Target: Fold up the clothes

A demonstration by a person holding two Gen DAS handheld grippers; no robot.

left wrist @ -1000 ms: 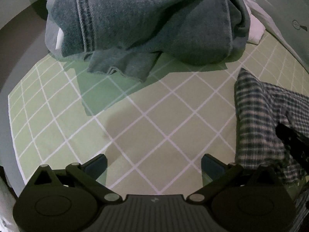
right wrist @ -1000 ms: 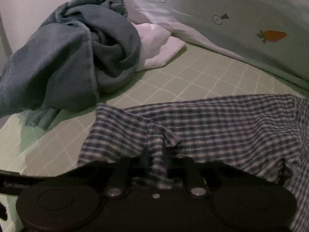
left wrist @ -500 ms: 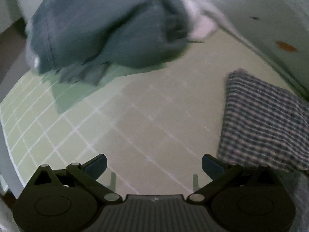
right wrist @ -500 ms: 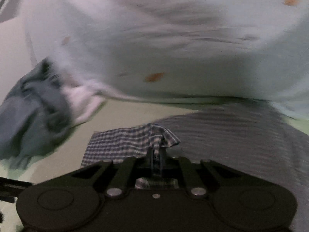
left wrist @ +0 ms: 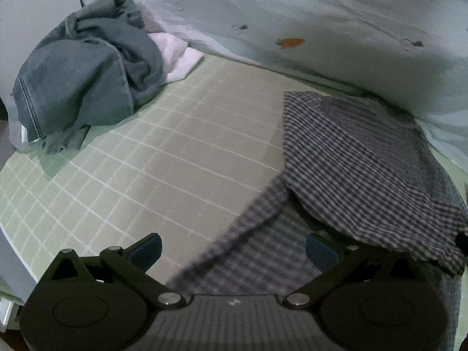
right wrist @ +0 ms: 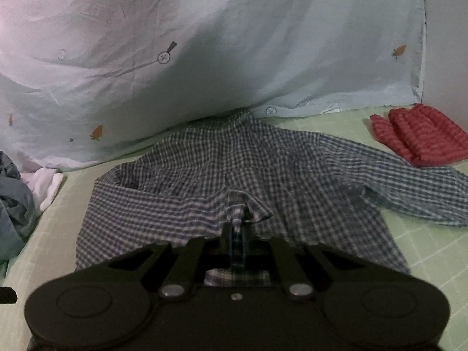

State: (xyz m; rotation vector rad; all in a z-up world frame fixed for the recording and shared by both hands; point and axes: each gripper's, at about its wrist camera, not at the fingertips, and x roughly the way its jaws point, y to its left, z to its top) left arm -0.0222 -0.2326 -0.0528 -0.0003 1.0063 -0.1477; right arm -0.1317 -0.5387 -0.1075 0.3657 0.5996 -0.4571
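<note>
With a red garment (right wrist: 421,136) lying folded at two o'clock and jeans (left wrist: 84,79) heaped at ten, the right gripper (right wrist: 237,234) pinched the half-spread plaid shirt (right wrist: 234,169) mid-bed, the left gripper (left wrist: 234,251) gaping empty.

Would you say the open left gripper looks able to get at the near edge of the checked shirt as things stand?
Probably yes: the left gripper is open with the checked shirt lying loose between its fingers and nothing in between, while the right gripper holds another fold.
</note>
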